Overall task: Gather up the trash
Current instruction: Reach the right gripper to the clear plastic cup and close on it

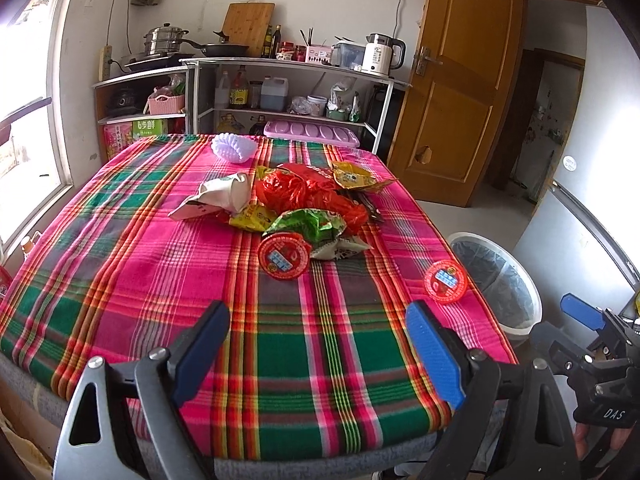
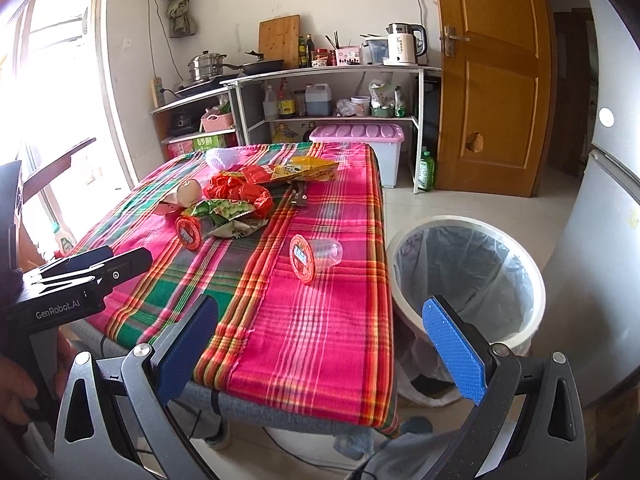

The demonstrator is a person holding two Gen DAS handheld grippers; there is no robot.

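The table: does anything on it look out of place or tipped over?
Yes. A clear cup with a red lid lies on its side near the table's edge by the bin, apart from the wrapper pile. A second cup also lies tipped against that pile.

Tablecloth [image 1: 120,248]: pink/green plaid w/ red, yellow stripes. Trash pile: red plastic bag [image 1: 308,196], green wrapper [image 1: 310,224], yellow packets [image 1: 354,176], white paper cup [image 1: 224,196]. Two cups w/ red printed lids [image 1: 445,282]. Bin [image 2: 472,222] white, clear liner. Gripper pads [image 2: 456,348] blue.
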